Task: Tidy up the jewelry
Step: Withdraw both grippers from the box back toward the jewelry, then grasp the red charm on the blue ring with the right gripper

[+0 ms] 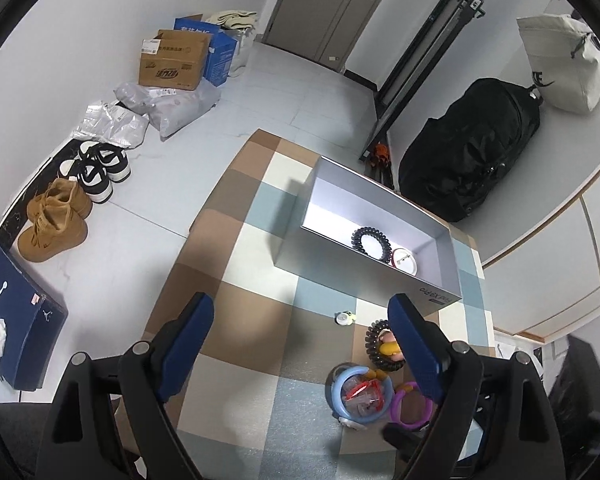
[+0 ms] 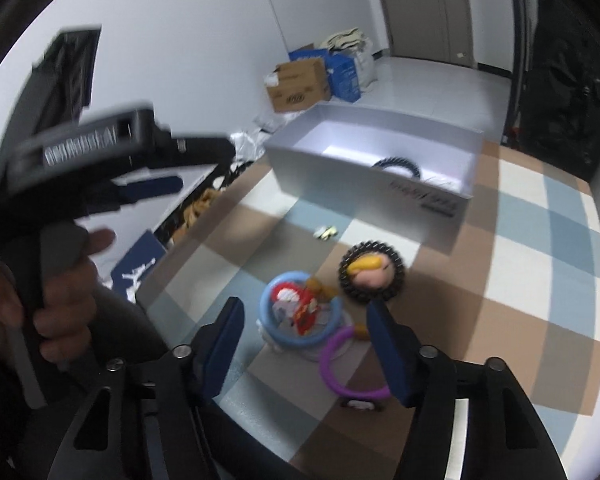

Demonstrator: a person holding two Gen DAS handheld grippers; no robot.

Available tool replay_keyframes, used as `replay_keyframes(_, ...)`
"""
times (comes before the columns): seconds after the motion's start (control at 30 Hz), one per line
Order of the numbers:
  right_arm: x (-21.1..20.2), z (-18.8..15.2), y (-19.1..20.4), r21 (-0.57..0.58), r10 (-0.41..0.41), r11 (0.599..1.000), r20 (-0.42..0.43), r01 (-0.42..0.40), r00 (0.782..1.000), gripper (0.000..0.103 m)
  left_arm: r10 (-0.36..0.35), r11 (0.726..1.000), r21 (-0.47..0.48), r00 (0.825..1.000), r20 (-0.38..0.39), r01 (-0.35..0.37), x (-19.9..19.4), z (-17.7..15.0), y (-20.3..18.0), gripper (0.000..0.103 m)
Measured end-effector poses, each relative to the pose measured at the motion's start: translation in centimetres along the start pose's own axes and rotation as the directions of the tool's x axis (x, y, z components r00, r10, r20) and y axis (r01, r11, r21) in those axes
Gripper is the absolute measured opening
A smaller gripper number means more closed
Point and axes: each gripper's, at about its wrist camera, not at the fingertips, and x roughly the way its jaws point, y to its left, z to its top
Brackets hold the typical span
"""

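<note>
The right gripper (image 2: 304, 344) sits nearest the lens, its blue pads spread with nothing pinched between them — the jaws stand partly apart over the checked mat (image 2: 540, 248) on the bench. Straight ahead of it, just past the fingertips, lies the cluster of jewelry: a blue bangle (image 2: 300, 312) lying flat with red-and-white trinkets inside it, and a purple ring (image 2: 348, 364) touching it on the right, close against the right-hand pad. Both are rings lying flat, so neither has a real long axis; the pair together runs across the gripper's line, blue on the left, purple on the right. Beyond them, a dark beaded bracelet (image 2: 370, 272) circles a small yellow-and-pink charm, and a tiny pale piece (image 2: 326, 233) lies apart, nearer the box.

The grey box (image 2: 364, 168) stands farther out, open upward, its long side running across the view; a dark coil band (image 2: 396, 164) already rests inside.

The left gripper (image 1: 300, 344) — also wide apart and empty — hangs over bare mat, with the cluster off to its right. The right hand looks the nearer one for the next pick.
</note>
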Motion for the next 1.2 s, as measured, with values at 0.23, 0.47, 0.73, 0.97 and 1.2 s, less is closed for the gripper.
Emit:
replay_keyframes(0.23, 1.8, 0.0, 1.0, -0.048, -0.041, 0.998, -0.029, 0.040, 0.999, 0.042, 0.012, 1.000, -0.002, 1.000, -0.004, -0.012, -0.1, 0.0, 0.6, 0.086)
replay_keyframes(0.47, 3.2, 0.1, 1.9, -0.098, -0.072, 0.993, -0.054, 0.067, 0.996, 0.029, 0.003, 1.000, -0.018, 1.000, -0.018, -0.004, -0.2, 0.0, 1.1, 0.086)
replay_keyframes(0.73, 3.4, -0.1, 2.7, -0.151, -0.108, 0.983, -0.041, 0.101, 0.993, 0.020, -0.010, 0.999, -0.030, 1.000, -0.029, 0.009, -0.1, 0.2, 1.3, 0.086)
replay_keyframes(0.97, 2.8, -0.2, 2.6, -0.154, -0.123, 0.981, -0.025, 0.117, 0.992, 0.015, -0.006, 0.999, -0.032, 0.999, -0.035, 0.005, 0.0, 0.1, 1.3, 0.086)
replay_keyframes(1.2, 0.8, 0.7, 0.6, -0.035, -0.073, 0.997, 0.020, 0.074, 0.997, 0.015, -0.051, 0.998, -0.025, 0.998, -0.042, 0.050, 0.1, -0.1, 1.3, 0.086)
